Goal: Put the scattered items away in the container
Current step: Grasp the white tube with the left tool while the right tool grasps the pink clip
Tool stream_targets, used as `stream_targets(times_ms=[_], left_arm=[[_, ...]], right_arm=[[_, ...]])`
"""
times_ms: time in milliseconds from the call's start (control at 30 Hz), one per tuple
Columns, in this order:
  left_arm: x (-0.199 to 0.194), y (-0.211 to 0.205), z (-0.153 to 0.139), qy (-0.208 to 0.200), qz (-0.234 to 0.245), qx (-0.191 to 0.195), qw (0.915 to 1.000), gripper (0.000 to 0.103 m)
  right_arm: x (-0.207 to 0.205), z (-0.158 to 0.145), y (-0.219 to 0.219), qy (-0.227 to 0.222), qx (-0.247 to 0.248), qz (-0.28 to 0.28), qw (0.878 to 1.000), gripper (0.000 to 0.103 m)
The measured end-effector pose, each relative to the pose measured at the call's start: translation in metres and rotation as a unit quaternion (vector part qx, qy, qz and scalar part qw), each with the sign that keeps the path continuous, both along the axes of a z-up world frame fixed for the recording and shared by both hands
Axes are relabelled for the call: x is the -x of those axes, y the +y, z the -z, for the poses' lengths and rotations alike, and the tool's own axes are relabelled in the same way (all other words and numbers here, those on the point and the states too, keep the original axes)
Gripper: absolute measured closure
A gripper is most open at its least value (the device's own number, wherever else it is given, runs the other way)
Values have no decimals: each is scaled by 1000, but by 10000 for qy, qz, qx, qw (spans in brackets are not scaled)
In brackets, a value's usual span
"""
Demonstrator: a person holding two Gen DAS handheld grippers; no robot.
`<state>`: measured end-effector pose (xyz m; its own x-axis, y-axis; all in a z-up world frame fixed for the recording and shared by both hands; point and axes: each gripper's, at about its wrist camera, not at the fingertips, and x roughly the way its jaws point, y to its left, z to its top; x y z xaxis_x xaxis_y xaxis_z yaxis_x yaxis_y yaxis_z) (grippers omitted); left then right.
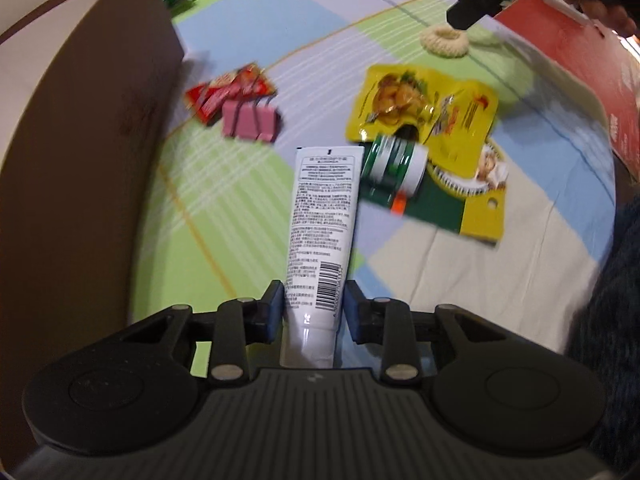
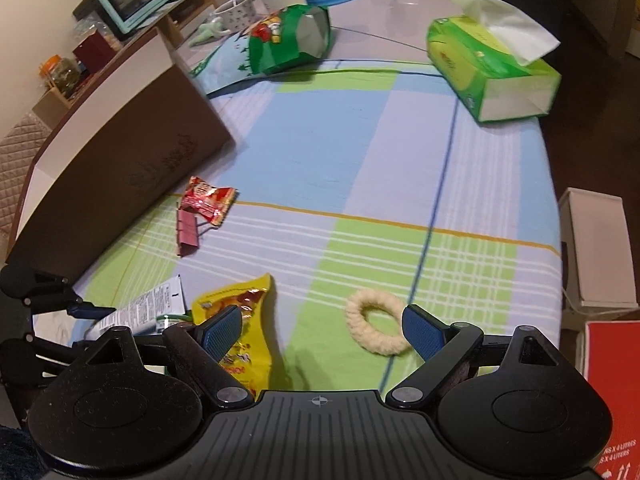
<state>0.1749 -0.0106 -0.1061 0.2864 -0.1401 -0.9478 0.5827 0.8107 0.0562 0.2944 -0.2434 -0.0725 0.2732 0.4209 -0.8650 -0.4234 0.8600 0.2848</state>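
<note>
Two grippers worked: the left gripper (image 1: 313, 304) clenched a white tube (image 1: 320, 224) for the brown box (image 1: 80, 152); the right gripper (image 2: 322, 326), jaws released, hovered near the cream hair tie (image 2: 378, 326).

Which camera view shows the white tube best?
The left wrist view. There the white tube lies lengthwise in the middle, its printed text and barcode visible, between the left gripper fingers. The right wrist view shows only its crimped end at the lower left, partly hidden.

Both wrist views look low across the checked cloth (image 1: 224, 184), sharing its scattered items.
</note>
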Motion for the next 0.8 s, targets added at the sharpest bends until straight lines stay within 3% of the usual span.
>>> stream_targets(times_ms=[67, 133, 267, 467, 800], left_arm=[[0, -1, 1, -46, -68, 11, 10000, 65], [-1, -5, 1, -117, -95, 39, 9999, 64], [-6, -9, 2, -153, -206, 247, 9994, 73], [5, -1, 1, -133, -405, 260, 9988, 75], [30, 37, -3, -67, -1153, 164, 9932, 75]], right_arm=[[-2, 0, 8, -13, -7, -103, 9999, 13], [-3, -1, 16, -45, -27, -227, 9997, 13], [-4, -4, 36, -123, -131, -475, 9987, 13], [-8, 1, 69, -151, -287, -818, 9961, 13], [-25, 18, 132, -90, -468, -1310, 9902, 14]])
